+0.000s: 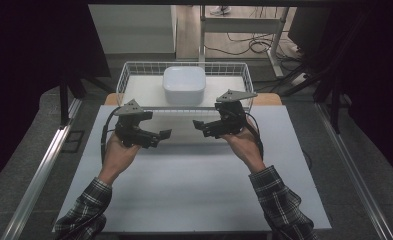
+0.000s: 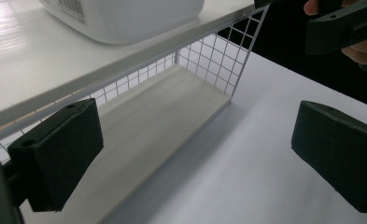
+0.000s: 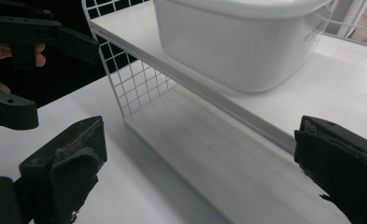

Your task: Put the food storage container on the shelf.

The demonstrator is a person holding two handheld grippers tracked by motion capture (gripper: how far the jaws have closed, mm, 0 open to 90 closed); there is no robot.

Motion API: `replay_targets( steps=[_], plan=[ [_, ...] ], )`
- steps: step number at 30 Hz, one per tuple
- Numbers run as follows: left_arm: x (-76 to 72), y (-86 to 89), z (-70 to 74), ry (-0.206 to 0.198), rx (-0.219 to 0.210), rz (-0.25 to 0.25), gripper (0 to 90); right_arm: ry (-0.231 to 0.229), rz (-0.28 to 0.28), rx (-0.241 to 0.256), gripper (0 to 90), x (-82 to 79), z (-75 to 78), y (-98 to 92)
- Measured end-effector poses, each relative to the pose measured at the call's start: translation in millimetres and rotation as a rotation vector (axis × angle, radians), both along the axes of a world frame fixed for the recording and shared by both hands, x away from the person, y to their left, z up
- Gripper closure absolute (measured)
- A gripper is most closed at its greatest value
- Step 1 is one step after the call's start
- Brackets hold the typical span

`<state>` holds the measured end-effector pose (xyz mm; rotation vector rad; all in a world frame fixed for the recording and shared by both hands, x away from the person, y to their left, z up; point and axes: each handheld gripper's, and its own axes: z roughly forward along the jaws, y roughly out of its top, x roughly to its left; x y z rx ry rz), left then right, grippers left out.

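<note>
High view puts the white tub (image 1: 184, 85) on the upper shelf of the wire-sided rack (image 1: 129, 75) at the table's far edge, centred between both hands; it lies straight ahead of them and slightly raised, about equally near each, with no clear long axis; the left gripper (image 1: 156, 136) and right gripper (image 1: 204, 126) hover over the white table (image 1: 194, 190), jaws spread apart and empty, tips turned inward toward each other.

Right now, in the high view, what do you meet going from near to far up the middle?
Bare white table → the two open grippers, left and right → wire rack → white tub.
</note>
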<state>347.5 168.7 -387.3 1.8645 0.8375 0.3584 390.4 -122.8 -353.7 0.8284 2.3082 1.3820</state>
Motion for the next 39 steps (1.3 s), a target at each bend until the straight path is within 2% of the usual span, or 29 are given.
replay_targets(
  steps=[8,19,24,34,39],
  plan=[
    [-7.0,-3.4,-10.4,0.01,0.027,-0.003,1.8,-0.004,0.018,-0.011,1.9,-9.4,-5.1,-0.3],
    [-15.2,-11.0,-30.1,0.037,0.026,-0.02,1.6,0.0,0.03,-0.022,0.9,-18.4,-17.8,-2.7],
    [-21.4,-12.9,-39.1,0.047,0.019,-0.028,1.2,0.002,0.034,-0.022,0.8,-22.6,-25.3,-4.8],
    [-34.2,-14.3,-54.1,0.043,0.037,-0.016,0.7,0.003,0.038,-0.023,0.8,-32.6,-42.7,-9.6],
    [-37.7,-14.8,-62.8,0.058,0.04,-0.014,0.6,0.002,0.035,-0.02,0.8,-37.5,-50.5,-11.7]
  ],
)
